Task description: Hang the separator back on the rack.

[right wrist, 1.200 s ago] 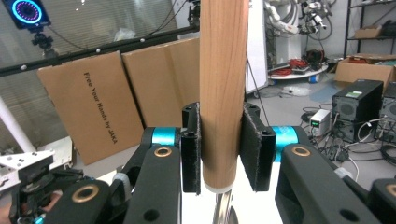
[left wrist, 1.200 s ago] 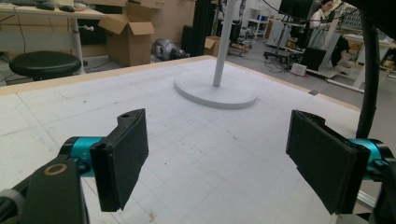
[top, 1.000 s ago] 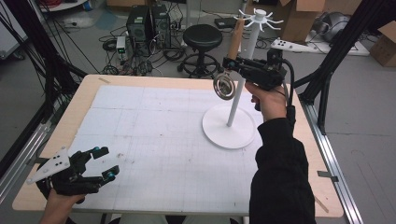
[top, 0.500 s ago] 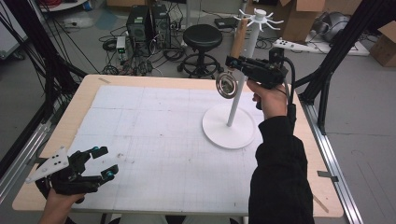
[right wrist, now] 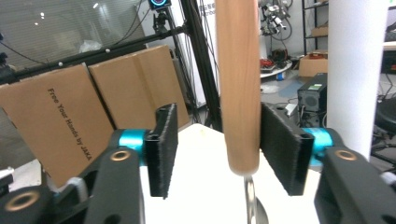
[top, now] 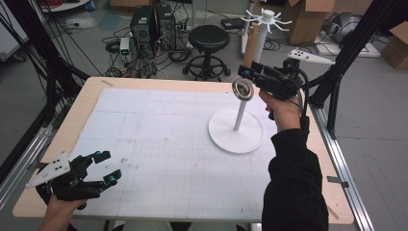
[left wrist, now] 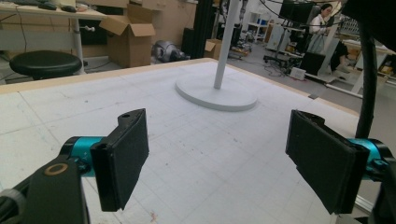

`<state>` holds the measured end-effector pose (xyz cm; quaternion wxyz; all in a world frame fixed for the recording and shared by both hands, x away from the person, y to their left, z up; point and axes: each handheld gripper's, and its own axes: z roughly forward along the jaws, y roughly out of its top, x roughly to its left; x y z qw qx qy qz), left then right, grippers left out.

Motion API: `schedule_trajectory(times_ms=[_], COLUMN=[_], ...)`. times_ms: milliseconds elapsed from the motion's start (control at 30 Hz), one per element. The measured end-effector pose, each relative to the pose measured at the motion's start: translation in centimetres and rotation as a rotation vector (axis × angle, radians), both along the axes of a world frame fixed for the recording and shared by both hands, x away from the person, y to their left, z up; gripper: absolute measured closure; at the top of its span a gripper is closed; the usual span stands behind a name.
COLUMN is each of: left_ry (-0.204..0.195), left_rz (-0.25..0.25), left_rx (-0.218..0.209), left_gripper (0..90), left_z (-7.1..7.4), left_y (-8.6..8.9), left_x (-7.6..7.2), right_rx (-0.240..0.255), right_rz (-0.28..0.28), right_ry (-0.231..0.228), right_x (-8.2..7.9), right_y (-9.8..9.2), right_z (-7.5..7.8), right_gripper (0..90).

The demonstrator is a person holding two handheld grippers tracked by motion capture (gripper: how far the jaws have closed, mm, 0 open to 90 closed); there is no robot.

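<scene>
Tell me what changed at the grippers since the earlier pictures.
The right gripper has just been opening its jaws, releasing the wooden handle, which stands between them with a gap at one pad. The left gripper stayed open and in place; the white stand did not move.

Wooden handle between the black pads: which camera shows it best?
The right gripper view: the wooden handle stands large and upright between the right tool's pads, which have just been opening. The high view shows it small, above a metal ring. The left gripper view gives the white stand.
</scene>
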<state>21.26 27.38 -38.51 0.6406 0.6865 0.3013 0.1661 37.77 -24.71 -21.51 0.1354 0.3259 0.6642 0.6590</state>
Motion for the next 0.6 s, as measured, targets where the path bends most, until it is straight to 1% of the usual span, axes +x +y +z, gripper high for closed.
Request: schedule_trajectory(times_ms=[33,67,100,167,200,300,367,433,500,600], left_ry=[0.0,0.001,0.0,0.001,0.003,0.005,0.007,0.004,0.002,-0.002], left_rz=[0.002,0.004,0.005,0.008,0.01,0.009,0.009,0.018,0.022,0.031], left_rx=[0.001,0.001,0.001,-0.004,-0.005,-0.007,-0.013,-0.008,-0.012,-0.024], left_gripper=[21.6,21.6,21.6,21.6,21.6,21.6,21.6,21.5,21.5,21.5], left_z=[0.0,0.0,0.0,0.0,0.0,-0.1,-0.2,-0.1,-0.1,-0.1], left_y=[0.0,0.1,0.1,0.2,0.2,0.2,0.2,0.2,0.2,0.2], left_x=[0.0,0.0,0.0,0.0,0.0,0.1,0.2,0.2,0.2,0.3], right_rx=[-0.013,-0.039,-0.063,-0.089,-0.099,-0.107,-0.106,-0.132,-0.168,-0.206], right_rz=[-0.012,-0.032,-0.048,-0.059,-0.065,-0.073,-0.081,-0.11,-0.118,-0.133], right_ry=[-0.001,-0.01,-0.018,-0.03,-0.038,-0.062,-0.069,-0.079,-0.088,-0.094], right_x=[-0.3,-0.7,-1.1,-2.0,-2.4,-3.8,-4.8,-5.9,-7.0,-8.8], right_y=[-0.2,-0.3,-0.4,-0.8,-1.0,-1.6,-2.0,-2.3,-2.6,-2.9], right_z=[-0.2,-0.5,-0.8,-1.4,-1.8,-2.7,-3.4,-4.3,-5.3,-6.9], right_gripper=[40.5,37.2,36.8,36.0,35.1,33.3,30.7,29.2,28.6,24.2])
